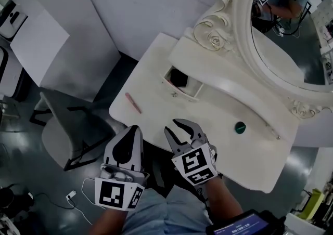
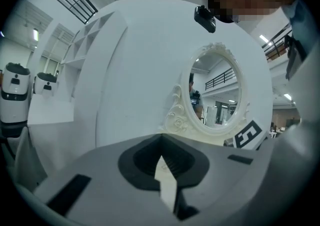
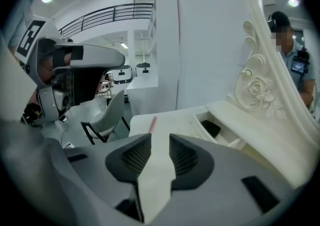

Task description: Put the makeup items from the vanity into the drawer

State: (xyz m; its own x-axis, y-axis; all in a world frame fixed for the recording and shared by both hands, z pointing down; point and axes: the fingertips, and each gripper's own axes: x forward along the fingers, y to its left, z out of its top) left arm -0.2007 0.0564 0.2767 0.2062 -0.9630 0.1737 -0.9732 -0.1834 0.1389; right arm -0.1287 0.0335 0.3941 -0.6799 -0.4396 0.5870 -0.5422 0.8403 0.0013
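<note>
Currently between picks, by my read: neither gripper carries anything. Left gripper (image 1: 135, 129) is clenched on nothing, tips together, hovering by the near edge of the vanity top (image 1: 218, 117). Right gripper (image 1: 176, 127) sits just right of it, jaws partly released, with only bare tabletop showing through the gap in its own view.

Drawer (image 1: 194, 90) is pulled open on the far side, toward the mirror (image 1: 291, 41), with one dark item (image 1: 178, 77) lying in it. Two things are out on top:
- a pink stick (image 1: 133, 102) near the left end, just beyond the left gripper
- a green round item (image 1: 240, 127) well off to the right

So the step in hand looks like the approach for the next pick. Pink stick is the closer target — the right gripper view has it almost dead ahead beyond the jaws.

Next move calls for lining up across the stick's short axis and dropping low to the surface, since it lies flat and thin. Then close, lift and carry it right to the drawer. Left gripper would need opening first if it takes the job. Risk — the stick rolls toward the left edge if nudged.
</note>
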